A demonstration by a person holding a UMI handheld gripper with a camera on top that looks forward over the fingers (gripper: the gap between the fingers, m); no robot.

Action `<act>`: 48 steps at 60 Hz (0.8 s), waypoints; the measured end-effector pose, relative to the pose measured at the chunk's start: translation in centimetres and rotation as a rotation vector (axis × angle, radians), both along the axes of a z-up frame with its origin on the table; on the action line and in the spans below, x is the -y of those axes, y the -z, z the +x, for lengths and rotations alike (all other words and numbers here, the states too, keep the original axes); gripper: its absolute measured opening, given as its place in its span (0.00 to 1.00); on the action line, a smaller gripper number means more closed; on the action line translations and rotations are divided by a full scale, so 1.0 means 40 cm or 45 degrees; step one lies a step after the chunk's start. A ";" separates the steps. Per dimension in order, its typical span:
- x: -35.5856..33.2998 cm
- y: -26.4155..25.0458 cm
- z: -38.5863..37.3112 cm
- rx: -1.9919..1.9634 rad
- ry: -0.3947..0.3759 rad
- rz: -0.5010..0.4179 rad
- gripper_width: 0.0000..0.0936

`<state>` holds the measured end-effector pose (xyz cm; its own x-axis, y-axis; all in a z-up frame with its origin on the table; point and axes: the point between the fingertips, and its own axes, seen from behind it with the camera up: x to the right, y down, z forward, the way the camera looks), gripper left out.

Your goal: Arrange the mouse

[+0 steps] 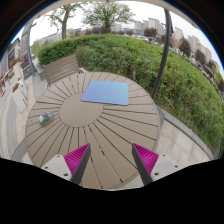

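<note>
The gripper hangs above the near edge of a round wooden table, its two fingers spread wide with nothing between them; the pink pads face each other across bare slats. The tool is released and holds nothing.

Beyond the fingers, past the table's round centre piece, a light blue mat lies flat on the far half of the tabletop. It looks like a mouse mat, though no mouse shows on it. Off to the left of the centre, near the table's rim, sits a small dark object; it may be the mouse, but it is too small to tell for sure.

If that is the mouse, it should be light, hard-shelled and somewhat slick, so the fingers would best close across its narrow sides, low on the body, to keep it from squirting out.

Behind the table stands a wooden chair, then a hedge, trees and buildings further off.
</note>
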<state>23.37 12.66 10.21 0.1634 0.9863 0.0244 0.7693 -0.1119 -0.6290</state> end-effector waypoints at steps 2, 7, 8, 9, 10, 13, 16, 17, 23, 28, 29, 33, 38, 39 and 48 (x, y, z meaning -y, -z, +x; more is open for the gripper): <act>0.009 0.003 -0.002 0.002 -0.013 -0.006 0.91; 0.038 0.015 -0.017 -0.003 -0.044 -0.006 0.91; 0.089 0.023 -0.017 -0.004 -0.044 -0.002 0.91; 0.096 0.024 -0.018 -0.003 -0.050 -0.003 0.91; 0.103 0.024 -0.020 -0.003 -0.056 -0.005 0.91; 0.130 0.028 -0.028 -0.001 -0.072 -0.014 0.92; 0.177 0.029 -0.035 0.002 -0.082 -0.018 0.92; 0.186 0.029 -0.037 0.002 -0.086 -0.019 0.92; 0.277 0.035 -0.058 0.005 -0.112 -0.020 0.92; 0.368 0.044 -0.073 0.019 -0.127 -0.029 0.92; 0.386 0.043 -0.075 0.022 -0.128 -0.033 0.92; 0.465 0.048 -0.089 0.025 -0.130 -0.048 0.92; 0.561 0.046 -0.110 0.012 -0.148 -0.048 0.92; 0.580 0.049 -0.115 0.011 -0.152 -0.045 0.92; 0.740 0.073 -0.161 -0.020 -0.163 -0.050 0.91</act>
<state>16.92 -16.93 7.31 0.0365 0.9992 -0.0162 0.7692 -0.0384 -0.6379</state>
